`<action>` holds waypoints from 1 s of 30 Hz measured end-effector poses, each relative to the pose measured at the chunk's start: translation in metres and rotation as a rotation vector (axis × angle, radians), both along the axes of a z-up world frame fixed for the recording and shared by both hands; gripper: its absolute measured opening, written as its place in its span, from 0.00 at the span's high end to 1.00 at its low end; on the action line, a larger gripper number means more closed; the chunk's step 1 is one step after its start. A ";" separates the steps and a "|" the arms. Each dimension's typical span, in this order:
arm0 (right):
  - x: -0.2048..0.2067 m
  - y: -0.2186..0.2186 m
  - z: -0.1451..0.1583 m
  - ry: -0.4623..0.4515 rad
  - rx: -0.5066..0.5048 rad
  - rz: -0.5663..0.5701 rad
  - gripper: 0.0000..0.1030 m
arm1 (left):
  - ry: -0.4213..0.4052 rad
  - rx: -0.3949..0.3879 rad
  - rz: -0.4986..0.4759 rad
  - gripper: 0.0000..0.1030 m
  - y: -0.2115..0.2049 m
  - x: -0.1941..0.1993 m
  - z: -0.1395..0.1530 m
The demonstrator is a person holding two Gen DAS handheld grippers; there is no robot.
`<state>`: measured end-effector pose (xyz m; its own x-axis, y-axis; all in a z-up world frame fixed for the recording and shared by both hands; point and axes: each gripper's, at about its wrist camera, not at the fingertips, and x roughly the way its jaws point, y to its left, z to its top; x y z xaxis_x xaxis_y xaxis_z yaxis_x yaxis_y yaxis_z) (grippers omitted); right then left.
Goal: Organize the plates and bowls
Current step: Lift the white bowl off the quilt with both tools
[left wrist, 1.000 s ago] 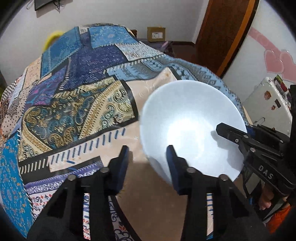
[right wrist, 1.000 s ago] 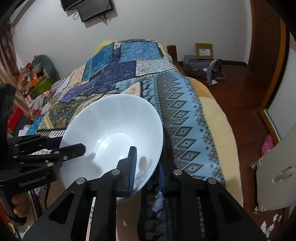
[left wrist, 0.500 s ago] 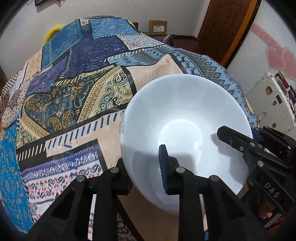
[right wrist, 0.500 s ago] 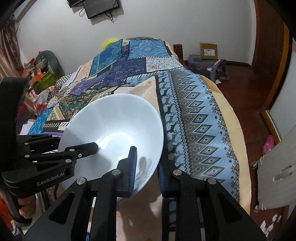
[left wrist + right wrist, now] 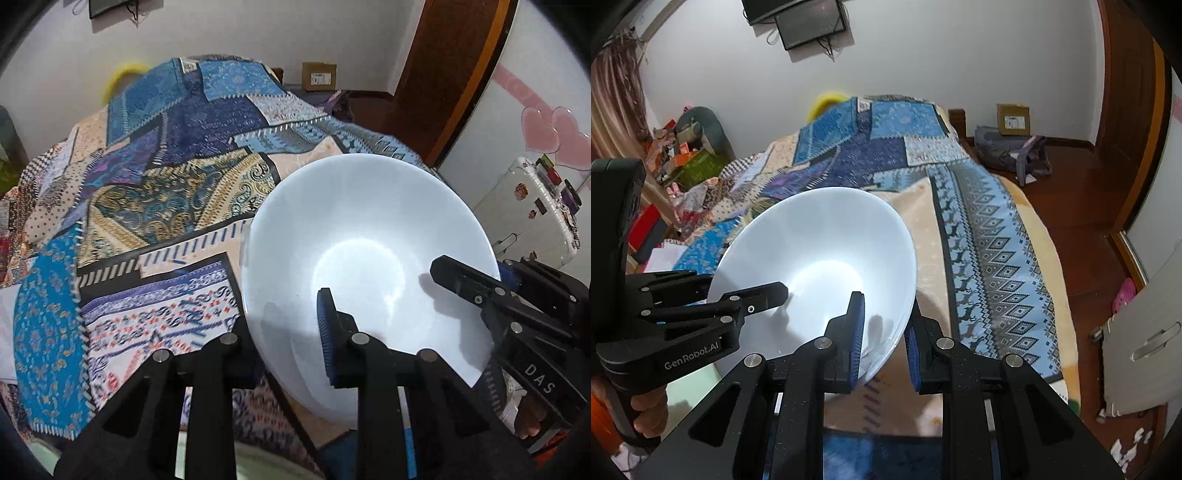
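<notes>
Left wrist view: white bowl (image 5: 369,258) above patchwork bedspread (image 5: 166,192), left gripper (image 5: 284,332) clamped on its near rim, right gripper (image 5: 469,284) gripping the opposite rim; right wrist view: right gripper (image 5: 882,332) pinching bowl (image 5: 820,251) rim, one pad inside, one outside, bowl tilted, clear of bedspread (image 5: 979,258).

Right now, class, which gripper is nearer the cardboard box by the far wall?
Right. Both the right gripper and left gripper clamp the white bowl's rim; the cardboard box lies beyond the right side.
</notes>
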<state>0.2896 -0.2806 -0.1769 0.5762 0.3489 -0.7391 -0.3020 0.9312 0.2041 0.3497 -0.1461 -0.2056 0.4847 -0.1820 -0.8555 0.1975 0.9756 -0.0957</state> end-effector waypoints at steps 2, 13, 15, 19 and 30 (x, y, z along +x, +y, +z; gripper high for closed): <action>-0.007 0.003 0.007 -0.013 0.004 0.003 0.82 | -0.017 -0.004 0.004 0.77 0.003 -0.009 0.010; -0.047 0.023 0.047 -0.090 0.024 0.028 0.82 | -0.104 -0.032 0.036 0.77 0.024 -0.059 0.063; -0.053 0.027 0.052 -0.100 0.029 0.035 0.82 | -0.116 -0.039 0.050 0.77 0.029 -0.071 0.071; -0.066 0.039 0.060 -0.119 0.034 0.054 0.82 | -0.131 -0.040 0.076 0.77 0.040 -0.090 0.084; -0.089 0.079 0.070 -0.147 0.047 0.116 0.82 | -0.177 -0.057 0.133 0.77 0.085 -0.134 0.108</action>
<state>0.2001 -0.2014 -0.1065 0.6308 0.4513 -0.6312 -0.4367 0.8789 0.1921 0.2153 -0.0608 -0.0976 0.6491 -0.1524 -0.7453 0.0862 0.9882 -0.1269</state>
